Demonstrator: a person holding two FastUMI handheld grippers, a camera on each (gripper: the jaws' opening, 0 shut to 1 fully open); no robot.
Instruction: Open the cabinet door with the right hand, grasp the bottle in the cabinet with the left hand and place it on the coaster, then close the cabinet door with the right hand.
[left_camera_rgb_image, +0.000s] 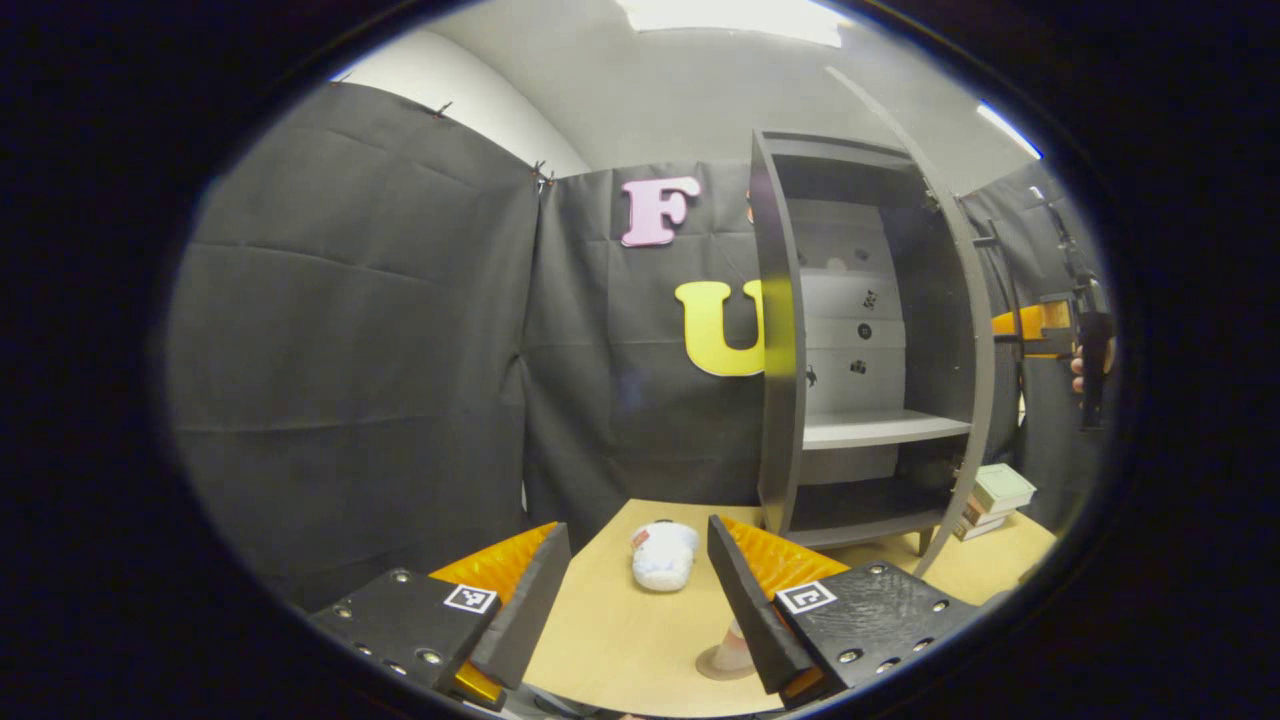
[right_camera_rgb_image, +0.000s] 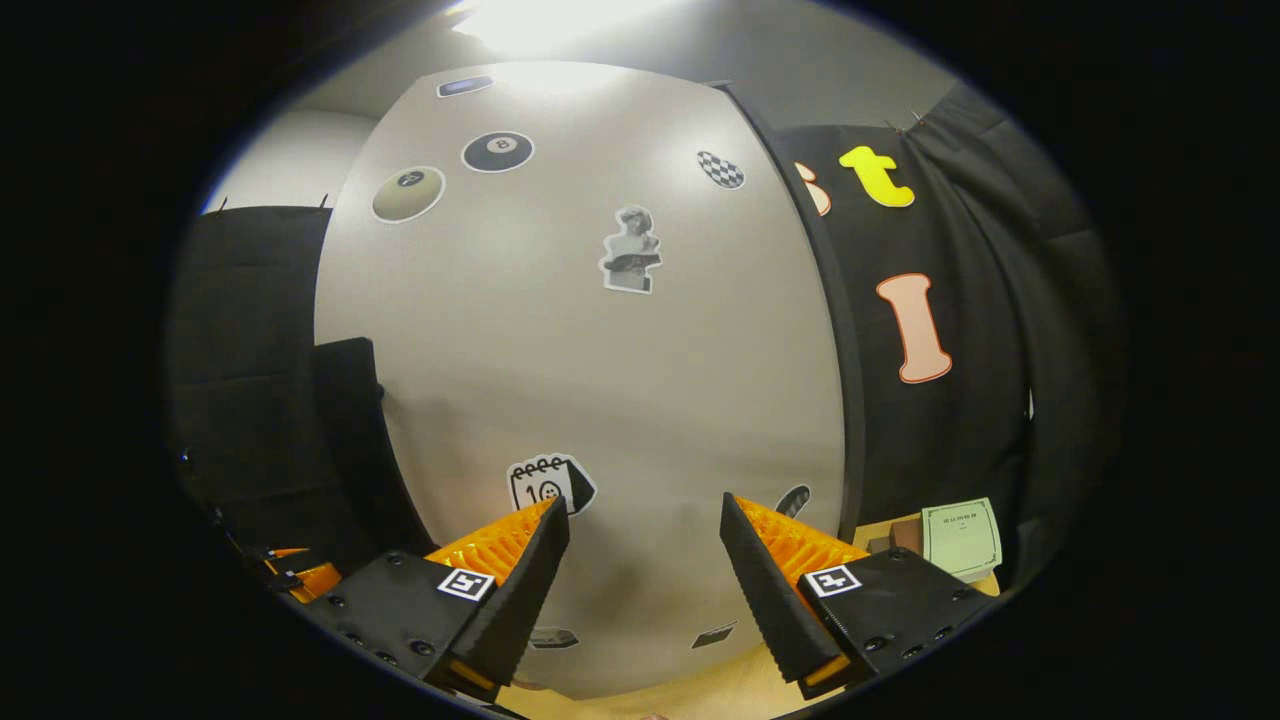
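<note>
The grey cabinet (left_camera_rgb_image: 780, 350) stands open at the back of the wooden table (left_camera_rgb_image: 610, 640), and its shelf (left_camera_rgb_image: 880, 428) shows nothing on it. Its door (left_camera_rgb_image: 985, 380) is swung out edge-on. A small white bottle (left_camera_rgb_image: 663, 555) rests on the table just beyond my open left gripper (left_camera_rgb_image: 637, 527). A round tan coaster (left_camera_rgb_image: 722, 662) lies nearer, partly hidden behind one finger and apart from the bottle. My open right gripper (right_camera_rgb_image: 644, 503) faces the door's stickered outer face (right_camera_rgb_image: 600, 380) from close by, with nothing between its fingers. In the left gripper view it is held by a hand behind the door (left_camera_rgb_image: 1085, 350).
A stack of books (left_camera_rgb_image: 995, 497) lies on the table to the right of the cabinet, and appears again beside the door (right_camera_rgb_image: 960, 538). Black cloth walls close in the booth on the left and at the back.
</note>
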